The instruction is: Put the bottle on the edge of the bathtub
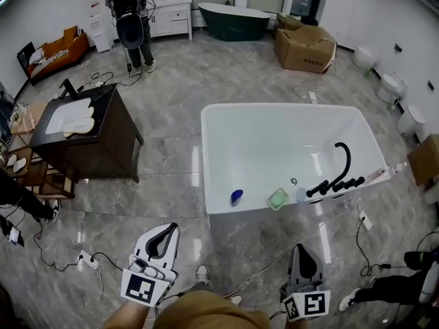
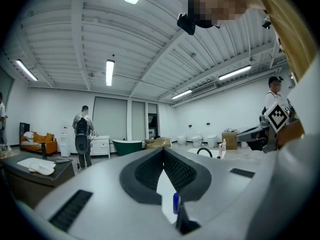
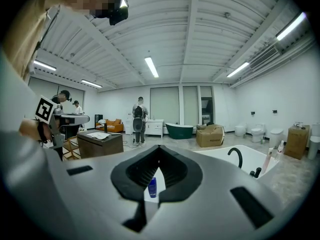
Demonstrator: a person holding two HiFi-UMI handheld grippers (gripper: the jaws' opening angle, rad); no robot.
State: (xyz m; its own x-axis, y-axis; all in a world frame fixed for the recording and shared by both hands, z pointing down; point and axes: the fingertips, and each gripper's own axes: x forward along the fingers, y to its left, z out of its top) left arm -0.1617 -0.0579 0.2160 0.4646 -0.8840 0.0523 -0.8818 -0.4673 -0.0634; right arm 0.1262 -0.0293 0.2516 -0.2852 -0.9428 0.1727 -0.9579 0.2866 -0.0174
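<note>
The blue bottle (image 1: 236, 197) lies inside the bathtub (image 1: 204, 157), against its near wall. The left claw (image 1: 169, 227) and right claw (image 1: 300, 249), both pressed together and empty, hover just outside that wall.

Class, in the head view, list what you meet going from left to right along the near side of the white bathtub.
Blue bottle → green square item → black faucet
</note>
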